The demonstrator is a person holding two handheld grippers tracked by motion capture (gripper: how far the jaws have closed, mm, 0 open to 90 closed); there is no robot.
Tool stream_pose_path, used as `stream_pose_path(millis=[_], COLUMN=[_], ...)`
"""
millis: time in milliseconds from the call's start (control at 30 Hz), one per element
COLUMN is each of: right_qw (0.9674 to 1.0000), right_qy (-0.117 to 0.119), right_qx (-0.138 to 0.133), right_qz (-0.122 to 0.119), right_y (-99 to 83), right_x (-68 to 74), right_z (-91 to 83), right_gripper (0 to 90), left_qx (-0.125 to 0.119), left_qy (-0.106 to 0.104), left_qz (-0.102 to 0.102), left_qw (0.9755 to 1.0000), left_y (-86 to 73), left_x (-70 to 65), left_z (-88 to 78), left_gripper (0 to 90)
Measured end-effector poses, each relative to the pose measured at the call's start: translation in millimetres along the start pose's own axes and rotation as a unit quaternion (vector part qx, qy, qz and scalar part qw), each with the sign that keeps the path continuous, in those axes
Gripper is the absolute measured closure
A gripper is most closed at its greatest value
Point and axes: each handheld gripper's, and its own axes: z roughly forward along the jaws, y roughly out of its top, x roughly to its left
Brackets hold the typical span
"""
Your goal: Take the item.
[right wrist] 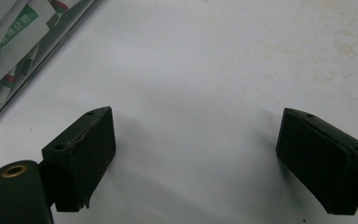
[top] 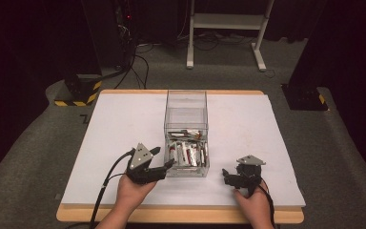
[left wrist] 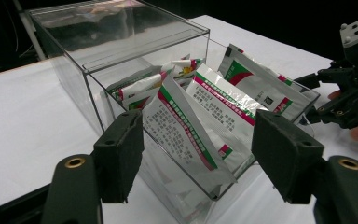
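A clear plastic box (top: 186, 125) stands mid-table, its near half holding several white sachets (top: 187, 152) with red and green print. In the left gripper view the box (left wrist: 121, 51) has a clear lid over its far part and the sachets (left wrist: 200, 112) lean inside the open near part. My left gripper (top: 163, 158) is open beside the box's near left corner, jaws wide apart (left wrist: 196, 154) with nothing between them. My right gripper (top: 227, 175) sits low over the table right of the box, open (right wrist: 196, 158) over bare white surface.
The white table sheet (top: 119, 129) lies on a wooden board (top: 181, 215) with edges all around. Grey carpet surrounds the table. A white stand frame (top: 228, 28) and cables sit behind, and black bases with yellow stripes (top: 78, 93) at back left.
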Motion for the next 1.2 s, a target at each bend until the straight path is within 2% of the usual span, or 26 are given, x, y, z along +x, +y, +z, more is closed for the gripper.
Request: stream_pose_path(millis=[67, 100, 167, 233, 267, 333, 400, 700, 800, 900, 1133, 1200], right_qw=[1.0000, 1.0000, 1.0000, 1.0000, 1.0000, 1.0000, 1.0000, 1.0000, 1.0000, 1.0000, 1.0000, 1.0000], right_qy=[0.000, 0.000, 0.000, 0.000, 0.000, 0.000, 0.000, 0.000, 0.000, 0.000, 0.001, 0.001], right_qx=[0.000, 0.000, 0.000, 0.000, 0.000, 0.000, 0.000, 0.000, 0.000, 0.000, 0.000, 0.000], right_qz=[0.000, 0.000, 0.000, 0.000, 0.000, 0.000, 0.000, 0.000, 0.000, 0.000, -0.001, -0.001], right_y=[0.0, 0.0, 0.0, 0.0, 0.0, 0.0, 0.0, -0.1, -0.1, -0.1, -0.1, -0.1], right_x=[0.0, 0.0, 0.0, -0.1, -0.1, -0.1, -0.1, 0.1, 0.1, 0.1, 0.0, 0.0], right_z=[0.0, 0.0, 0.0, 0.0, 0.0, 0.0, 0.0, -0.1, -0.1, -0.1, -0.1, -0.2], right_gripper=[11.8, 11.8, 11.8, 11.8, 11.8, 11.8, 11.8, 11.8, 11.8, 11.8, 11.9, 11.9], left_qx=[0.003, 0.000, 0.002, 0.004, 0.003, 0.003, -0.001, -0.005, -0.008, -0.001, -0.009, -0.010], left_qy=[0.003, 0.004, 0.008, 0.008, 0.010, 0.016, 0.020, 0.035, 0.041, 0.042, 0.043, 0.044], left_qz=[0.004, -0.004, 0.002, 0.005, 0.005, 0.006, 0.005, 0.013, 0.008, 0.012, 0.014, 0.015], left_qw=[1.0000, 1.0000, 1.0000, 0.9999, 0.9999, 0.9998, 0.9998, 0.9993, 0.9991, 0.9990, 0.9989, 0.9989], left_y=[0.7, 1.2, 1.6, 1.7, 1.7, 2.3, 2.0, 1.2, 0.3, -0.7, -2.6, -3.0], left_x=[0.3, -0.4, 0.1, 0.5, 0.8, 2.4, 2.0, -0.7, -1.0, 0.3, -1.6, -1.7], left_z=[1.0, 3.2, 5.1, 5.7, 6.8, 8.5, 10.1, 17.0, 19.6, 19.9, 19.3, 18.7], left_gripper=[36.4, 36.8, 39.3, 45.4, 45.4, 53.5, 56.5, 59.8, 60.4, 61.9, 75.8, 77.0])
